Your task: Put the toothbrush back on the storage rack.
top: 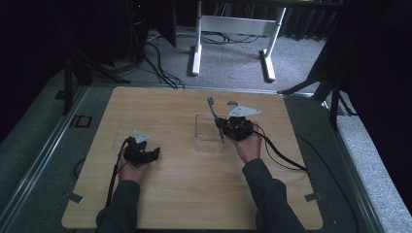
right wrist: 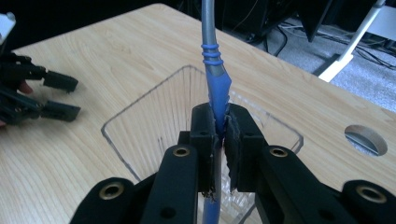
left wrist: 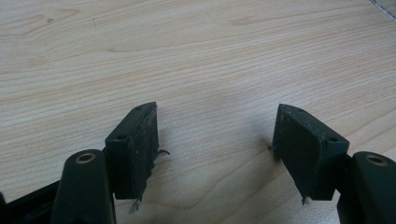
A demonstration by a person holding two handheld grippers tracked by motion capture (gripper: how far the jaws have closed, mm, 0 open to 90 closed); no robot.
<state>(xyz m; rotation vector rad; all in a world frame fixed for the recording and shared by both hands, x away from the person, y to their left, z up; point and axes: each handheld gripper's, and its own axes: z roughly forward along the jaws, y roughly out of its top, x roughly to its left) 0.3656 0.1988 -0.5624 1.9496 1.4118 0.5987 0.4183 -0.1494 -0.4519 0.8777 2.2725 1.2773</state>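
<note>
1. Nearest the person, two forearms in dark sleeves come in over the wooden desk (top: 184, 194), each hand carrying a hand-held gripper.
2. The left hand-held gripper (top: 141, 151) rests low over bare desk on the person's left. Its own view shows the two black jaws spread wide apart with nothing between them, only wood grain beneath.
3. The right hand-held gripper (right wrist: 219, 135) sits farther forward, just beside the right wall of a clear plastic container (top: 206, 141).
4. Its jaws are closed tight on the blue grip of a toothbrush (right wrist: 217, 88), which stands nearly upright, slightly tilted, over the container's open top.
5. The grey neck of the toothbrush rises above the jaws, its head toward the desk's far side.
6. Past the right hand, a round hole (right wrist: 365, 139) is cut in the desk.
7. Beyond the desk lie grey carpet, cables and a white table frame (top: 233, 34).
</note>
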